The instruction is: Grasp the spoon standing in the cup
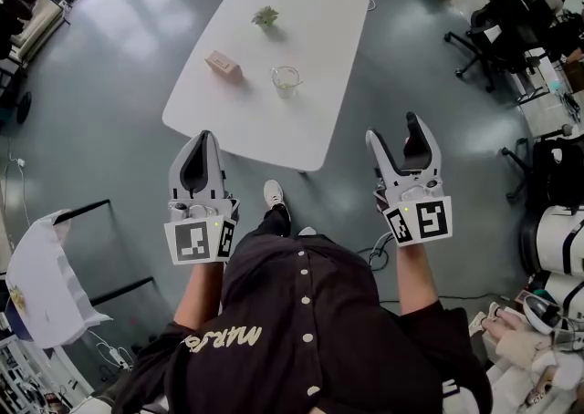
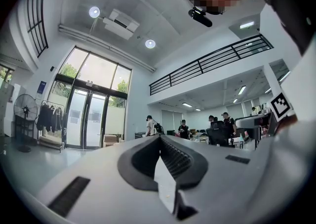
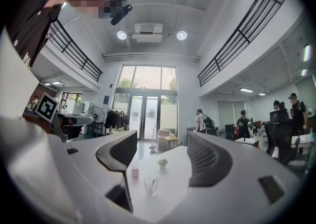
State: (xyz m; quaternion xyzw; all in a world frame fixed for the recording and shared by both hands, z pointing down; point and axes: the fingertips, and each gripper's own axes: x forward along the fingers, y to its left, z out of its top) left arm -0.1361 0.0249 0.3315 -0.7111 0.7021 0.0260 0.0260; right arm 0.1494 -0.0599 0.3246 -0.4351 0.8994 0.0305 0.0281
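Spoon (image 3: 152, 184) standing in a clear cup (image 1: 285, 81) on the white table (image 1: 310, 20), well ahead of both grippers. Likely light, stiff and slick, though too small here to be sure. Best gripped on the bare handle above the cup's rim, gently, given a fragile-looking cup. Right gripper (image 1: 392, 128) with jaws apart, empty, aimed at the cup; left gripper (image 1: 204, 136) with jaws pressed together, empty. Pink box (image 1: 222, 64) left of the cup, small plant (image 1: 265, 16) beyond it. Smooth tabletop; grey floor, open office.
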